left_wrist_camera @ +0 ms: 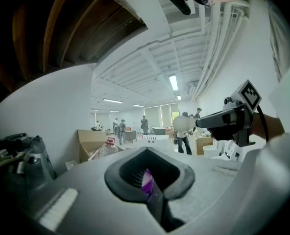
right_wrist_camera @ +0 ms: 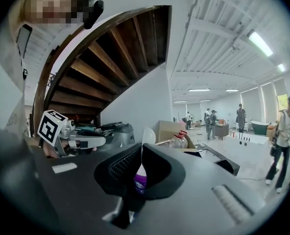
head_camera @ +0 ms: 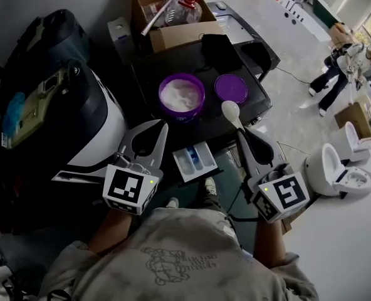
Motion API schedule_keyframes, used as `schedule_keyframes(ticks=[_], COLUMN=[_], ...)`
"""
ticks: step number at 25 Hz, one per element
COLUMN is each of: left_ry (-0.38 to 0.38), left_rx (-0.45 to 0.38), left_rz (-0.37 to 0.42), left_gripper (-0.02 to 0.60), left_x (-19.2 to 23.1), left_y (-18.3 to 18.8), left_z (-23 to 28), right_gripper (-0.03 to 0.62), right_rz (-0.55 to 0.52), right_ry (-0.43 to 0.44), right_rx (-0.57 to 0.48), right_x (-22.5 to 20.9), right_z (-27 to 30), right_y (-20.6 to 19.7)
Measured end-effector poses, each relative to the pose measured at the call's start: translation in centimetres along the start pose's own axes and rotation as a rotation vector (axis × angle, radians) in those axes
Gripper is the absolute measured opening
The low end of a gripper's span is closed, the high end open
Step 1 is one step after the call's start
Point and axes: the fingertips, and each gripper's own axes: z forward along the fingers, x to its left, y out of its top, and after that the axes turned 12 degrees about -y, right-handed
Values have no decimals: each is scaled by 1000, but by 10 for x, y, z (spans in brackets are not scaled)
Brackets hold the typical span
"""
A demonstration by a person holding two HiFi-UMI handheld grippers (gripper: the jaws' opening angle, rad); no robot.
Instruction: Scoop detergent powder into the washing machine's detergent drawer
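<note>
Far ahead of the right gripper (right_wrist_camera: 140,150) are white walls (right_wrist_camera: 150,102), long ceiling lights (right_wrist_camera: 259,42), tall windows (right_wrist_camera: 271,101) and a pale floor (right_wrist_camera: 255,166). Brown wooden stairs (right_wrist_camera: 110,58) curve up above the gripper, to its left.

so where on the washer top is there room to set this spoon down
Bare washer top left of the powder tub, and a strip along the front edge between tub and open drawer. Crowded behind, where the cardboard box sits close; the purple lid and held spoon fill the right.
</note>
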Motion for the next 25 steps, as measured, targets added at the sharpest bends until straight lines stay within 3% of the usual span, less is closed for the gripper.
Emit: schedule_keyframes(ticks=[13,25], left_ry=[277,494], left_rx=[50,105], left_rz=[-36,-74], left_gripper=[0,0], left_x=[14,-8], left_y=[7,-9], left_z=[48,44], right_gripper=[34,34], right_rz=[-93,-155], right_ry=[296,542], right_rx=[77,125], right_x=[-54,-54], right_z=[76,100], right_y=[-3,-24])
